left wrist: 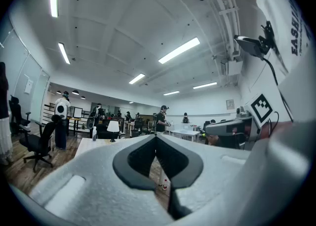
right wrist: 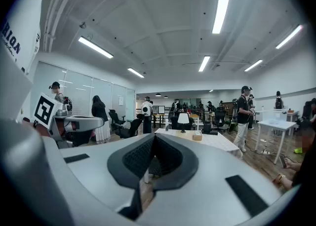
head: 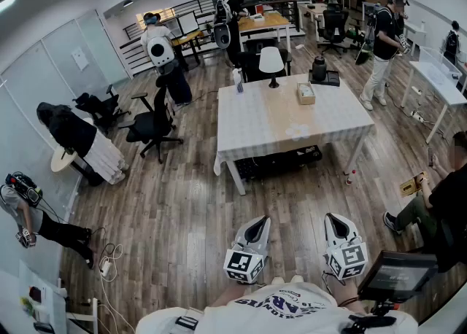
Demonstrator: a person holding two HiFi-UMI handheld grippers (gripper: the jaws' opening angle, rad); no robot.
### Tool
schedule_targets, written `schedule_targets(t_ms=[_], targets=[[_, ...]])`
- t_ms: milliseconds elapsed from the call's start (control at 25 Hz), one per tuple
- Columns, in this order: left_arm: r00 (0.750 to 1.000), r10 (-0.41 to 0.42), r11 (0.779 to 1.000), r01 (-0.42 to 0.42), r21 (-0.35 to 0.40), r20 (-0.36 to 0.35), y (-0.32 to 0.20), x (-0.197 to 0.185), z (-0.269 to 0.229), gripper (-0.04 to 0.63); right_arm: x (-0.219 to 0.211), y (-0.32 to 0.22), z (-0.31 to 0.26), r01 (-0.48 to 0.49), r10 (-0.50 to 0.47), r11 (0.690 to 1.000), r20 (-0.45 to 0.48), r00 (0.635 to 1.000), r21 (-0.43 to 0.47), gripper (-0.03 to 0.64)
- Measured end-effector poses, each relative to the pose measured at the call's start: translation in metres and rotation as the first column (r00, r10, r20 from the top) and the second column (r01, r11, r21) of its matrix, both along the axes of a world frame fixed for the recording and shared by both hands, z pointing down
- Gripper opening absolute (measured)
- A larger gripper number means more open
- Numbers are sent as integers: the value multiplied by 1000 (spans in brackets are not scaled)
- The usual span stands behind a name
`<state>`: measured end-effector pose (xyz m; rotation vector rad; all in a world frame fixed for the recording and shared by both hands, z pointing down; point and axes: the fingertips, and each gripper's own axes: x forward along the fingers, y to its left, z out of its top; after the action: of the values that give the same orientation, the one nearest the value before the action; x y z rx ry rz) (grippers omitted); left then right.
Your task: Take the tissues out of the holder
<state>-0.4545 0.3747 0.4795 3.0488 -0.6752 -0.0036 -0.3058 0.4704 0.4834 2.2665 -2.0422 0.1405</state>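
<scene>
Well, the task is not yet begun, in my judgement. The wooden floor (head: 182, 208) lies wide ahead of both jaws, and across it stands the tabletop (head: 277, 125), well apart from them. A black chair (head: 153, 127) is ahead and left of the left jaws, and a seated person (head: 445, 205) is right of the right jaws. On the far part of the tabletop stands a lamp (head: 271, 63). The holder (head: 306, 92) is just right of it and a little nearer, about straight ahead of the right jaws. The tissues in it are too small to see well.

The left gripper (head: 257, 227) and right gripper (head: 336, 227) are held side by side near the body. In each gripper view the jaws are closed tip to tip, with nothing between them.

What could go wrong:
- Closed jaws that reach the holder would push it and not pinch a tissue. It looks light, so it may slide toward the lamp.
- A pull may lift the whole holder if the other jaws do not keep it down.

The near edge of the tabletop is free, and the cloth between this edge and the holder is bare. An approach straight ahead has good room, and the right side is tighter because of the seated person.
</scene>
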Motion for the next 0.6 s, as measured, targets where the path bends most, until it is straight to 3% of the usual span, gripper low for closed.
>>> schedule_targets(t_ms=[440,600], targets=[[999,-31,1000,31,0,11,18,20,1,6,24,16,3,13,-13,1000,10,1000,-1,8],[999,-43,999,43,-1,11,23,25,1,6,21,14,5,79,-79,997,36,996,1,8]])
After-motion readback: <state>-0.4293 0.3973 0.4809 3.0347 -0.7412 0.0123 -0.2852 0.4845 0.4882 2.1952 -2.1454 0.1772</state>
